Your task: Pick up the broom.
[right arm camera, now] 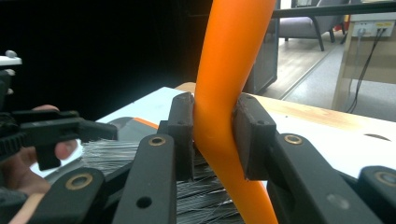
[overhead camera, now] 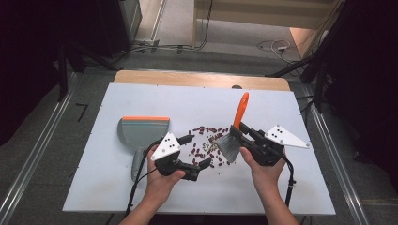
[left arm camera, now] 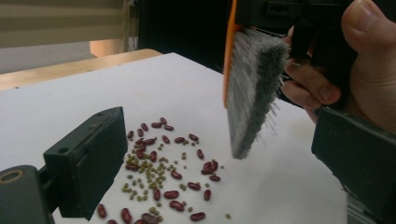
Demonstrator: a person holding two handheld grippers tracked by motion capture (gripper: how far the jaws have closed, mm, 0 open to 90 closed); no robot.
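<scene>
While gripped, brush [right arm camera: 224,93] handle cut off — bristles blurred

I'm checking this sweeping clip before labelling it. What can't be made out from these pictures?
- Dustpan: in the high view, the left hand-held gripper covers part of its handle.
- Brush: in the right gripper view, the top edge cuts off its orange handle, and the jaws clamped on it hide most bristles.
- Beans: in the left gripper view, the bottom edge and a jaw cut the scatter; no count possible.
</scene>
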